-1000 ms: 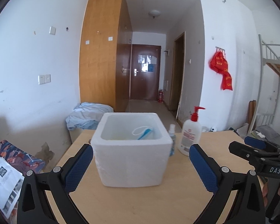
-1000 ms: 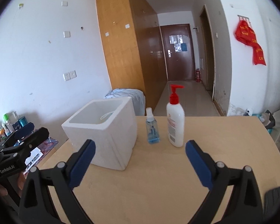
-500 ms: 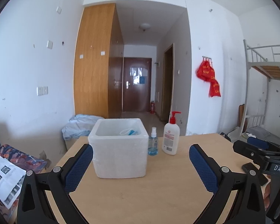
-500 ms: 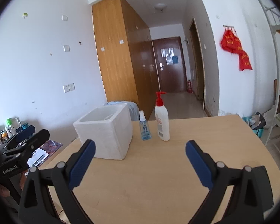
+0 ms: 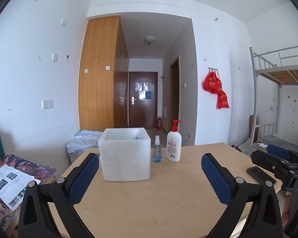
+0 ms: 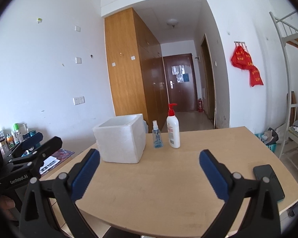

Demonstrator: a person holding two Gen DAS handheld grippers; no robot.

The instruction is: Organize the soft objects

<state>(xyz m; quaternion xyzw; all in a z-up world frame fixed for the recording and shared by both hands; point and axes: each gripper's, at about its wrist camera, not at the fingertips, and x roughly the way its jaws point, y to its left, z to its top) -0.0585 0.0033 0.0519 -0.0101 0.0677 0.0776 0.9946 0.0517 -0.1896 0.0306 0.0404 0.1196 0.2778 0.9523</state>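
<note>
2 hand-held grippers spread wide, empty: left (image 5: 150,175) "GenRobot.AI" | right (image 6: 149,170) "DAS"

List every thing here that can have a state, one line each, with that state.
Left gripper: open, holding nothing.
Right gripper: open, holding nothing.
Foam box: upright, no lid, something blue and white inside.
Spray bottle: upright, cap on.
Pump bottle: upright.
Phone: flat on table, screen dark.
Far door: shut.
</note>
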